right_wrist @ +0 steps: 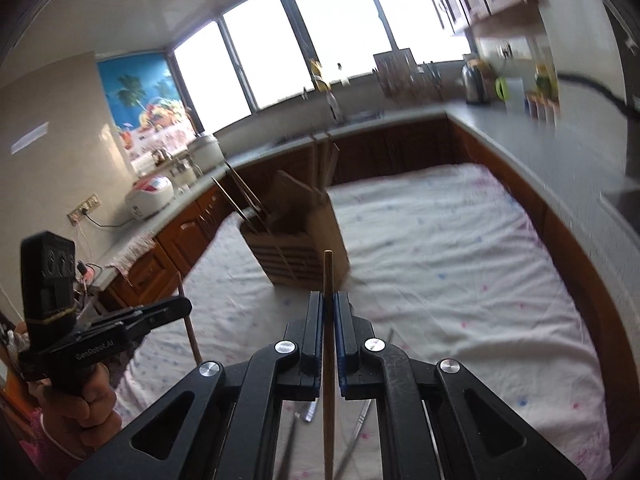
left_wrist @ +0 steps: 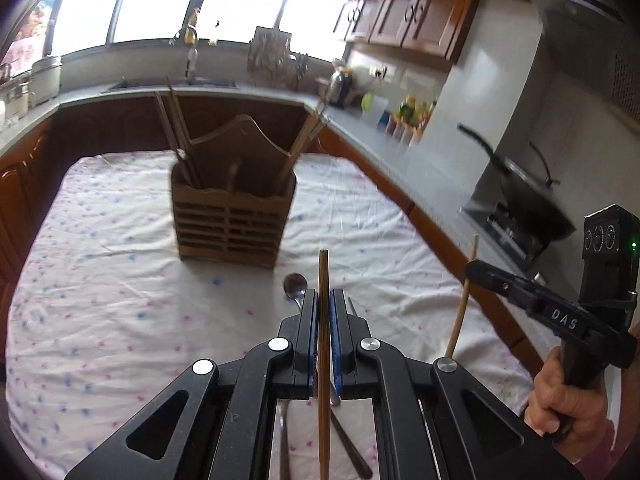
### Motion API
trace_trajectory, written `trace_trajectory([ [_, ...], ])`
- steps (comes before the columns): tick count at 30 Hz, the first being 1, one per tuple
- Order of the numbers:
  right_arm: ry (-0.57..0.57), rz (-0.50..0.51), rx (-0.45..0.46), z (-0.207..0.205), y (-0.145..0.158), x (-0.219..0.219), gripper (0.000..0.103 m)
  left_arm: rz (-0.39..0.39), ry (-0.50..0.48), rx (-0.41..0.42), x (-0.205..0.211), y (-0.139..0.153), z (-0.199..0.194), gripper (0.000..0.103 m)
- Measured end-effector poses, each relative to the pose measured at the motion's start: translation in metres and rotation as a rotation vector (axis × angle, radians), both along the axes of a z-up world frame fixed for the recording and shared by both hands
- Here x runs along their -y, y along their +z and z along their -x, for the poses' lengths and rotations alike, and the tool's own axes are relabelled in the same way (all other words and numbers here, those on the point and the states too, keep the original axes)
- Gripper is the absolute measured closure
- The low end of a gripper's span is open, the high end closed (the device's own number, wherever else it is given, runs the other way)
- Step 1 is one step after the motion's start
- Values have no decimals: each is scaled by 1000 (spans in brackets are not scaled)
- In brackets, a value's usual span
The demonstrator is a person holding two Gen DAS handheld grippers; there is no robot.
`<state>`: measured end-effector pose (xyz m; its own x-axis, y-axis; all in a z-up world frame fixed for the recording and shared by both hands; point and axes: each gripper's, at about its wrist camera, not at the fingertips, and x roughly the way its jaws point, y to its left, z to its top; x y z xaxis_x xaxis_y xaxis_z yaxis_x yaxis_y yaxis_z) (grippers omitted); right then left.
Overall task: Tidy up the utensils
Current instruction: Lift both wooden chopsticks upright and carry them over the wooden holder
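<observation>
Writing seen: "DAS" in white on the right claw's (left_wrist: 474, 270) black body; "GenRobot.AI" on the left claw's (right_wrist: 182, 307) body.

Left claw (left_wrist: 324, 300): blue pads closed tight on a dark brown chopstick (left_wrist: 323, 344), square-tipped, standing upright. Right claw (right_wrist: 329, 304): also clamped, on a paler, round-tipped wooden chopstick (right_wrist: 328, 400), upright.

Utensil holder (left_wrist: 234, 216): brown, slatted front, scalloped rim, arched back panel, divided into compartments. It stands mid-surface ahead of both claws, with chopsticks leaning in its left and right sections.

Surface (left_wrist: 100, 280): white cloth with pink and blue speckles, wrinkled.

Metal spoon (left_wrist: 295, 285) lies on the cloth just beneath the left claw, bowl toward the holder. More metal handles (right_wrist: 306, 414) lie under the right claw, blurred.
</observation>
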<state>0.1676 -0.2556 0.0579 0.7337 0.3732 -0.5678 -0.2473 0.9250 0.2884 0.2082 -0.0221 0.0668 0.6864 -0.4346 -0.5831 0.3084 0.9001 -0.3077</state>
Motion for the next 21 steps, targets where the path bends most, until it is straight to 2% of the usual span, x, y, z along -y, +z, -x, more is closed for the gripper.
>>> trace_trajectory([
  [8, 14, 10, 109, 9, 35, -16, 98, 52, 46, 85, -40, 27, 45, 99],
  [13, 15, 4, 129, 7, 40, -20, 98, 65, 80, 130, -57, 36, 64, 99],
  [21, 19, -7, 139, 1, 41, -22, 98, 73, 112, 160, -66, 40, 66, 99],
])
